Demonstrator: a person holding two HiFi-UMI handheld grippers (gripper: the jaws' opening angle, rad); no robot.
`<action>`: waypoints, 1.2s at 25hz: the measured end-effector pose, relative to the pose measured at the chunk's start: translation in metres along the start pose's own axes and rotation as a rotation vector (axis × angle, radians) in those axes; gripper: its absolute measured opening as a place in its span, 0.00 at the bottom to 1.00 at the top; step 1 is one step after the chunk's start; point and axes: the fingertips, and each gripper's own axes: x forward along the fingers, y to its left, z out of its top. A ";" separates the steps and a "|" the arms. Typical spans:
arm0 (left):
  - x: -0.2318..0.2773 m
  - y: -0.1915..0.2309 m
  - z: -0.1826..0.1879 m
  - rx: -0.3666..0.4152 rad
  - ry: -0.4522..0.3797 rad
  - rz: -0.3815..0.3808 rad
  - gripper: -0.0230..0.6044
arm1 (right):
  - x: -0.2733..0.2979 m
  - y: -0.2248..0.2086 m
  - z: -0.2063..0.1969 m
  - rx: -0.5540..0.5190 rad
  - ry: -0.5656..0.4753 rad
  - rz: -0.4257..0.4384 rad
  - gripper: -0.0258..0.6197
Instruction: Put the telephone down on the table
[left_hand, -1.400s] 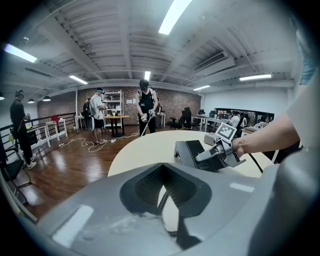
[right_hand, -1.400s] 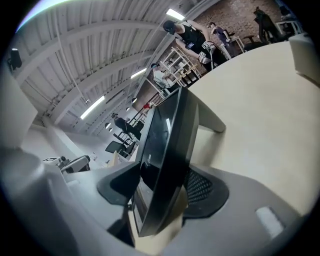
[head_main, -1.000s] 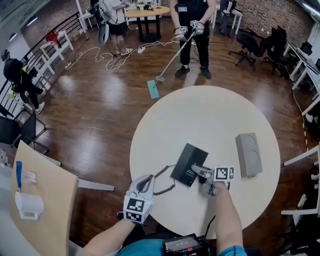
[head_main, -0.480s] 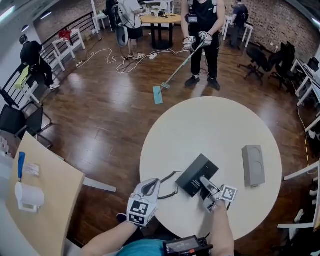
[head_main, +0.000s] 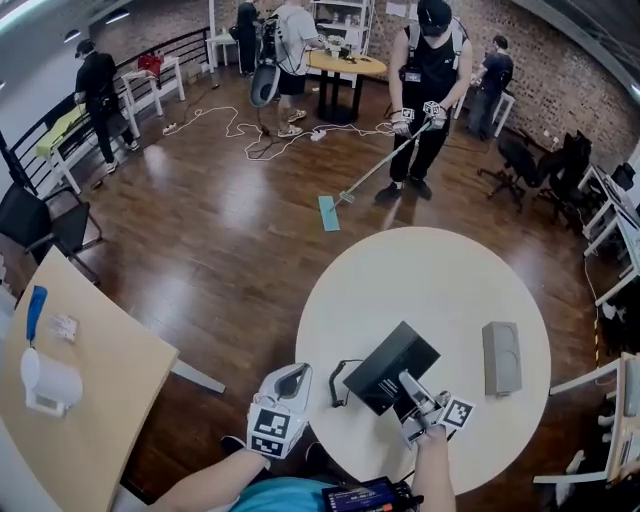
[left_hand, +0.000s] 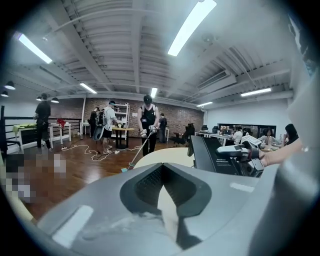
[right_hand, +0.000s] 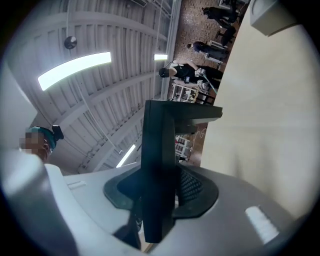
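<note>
My right gripper (head_main: 412, 387) is shut on the near edge of the black telephone (head_main: 395, 368) and holds it tilted above the round pale table (head_main: 430, 290). In the right gripper view the telephone (right_hand: 157, 150) stands on edge between the pads of the right gripper (right_hand: 160, 186). The telephone's black cord (head_main: 338, 378) loops off its left side over the table's rim. My left gripper (head_main: 288, 385) hovers just off the table's left edge. Its tips meet with nothing between them in the left gripper view (left_hand: 164, 172), where the telephone (left_hand: 212, 155) shows at right.
A grey oblong box (head_main: 500, 357) lies on the table's right side. A person with a long mop (head_main: 330, 212) stands beyond the table. A wooden table (head_main: 90, 400) is at the left. Office chairs (head_main: 530, 165) and floor cables (head_main: 250, 135) lie further off.
The telephone has come up off the table and tipped, carried by my right gripper. My left gripper has also risen and stayed beside the table's edge.
</note>
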 end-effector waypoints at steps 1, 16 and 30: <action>-0.007 0.012 0.001 0.000 -0.010 0.014 0.06 | 0.010 0.009 -0.005 -0.004 0.007 0.014 0.27; -0.134 0.221 0.008 -0.077 -0.119 0.355 0.06 | 0.212 0.104 -0.101 -0.051 0.244 0.202 0.27; -0.257 0.332 -0.016 -0.117 -0.164 0.557 0.06 | 0.324 0.168 -0.218 -0.075 0.445 0.293 0.27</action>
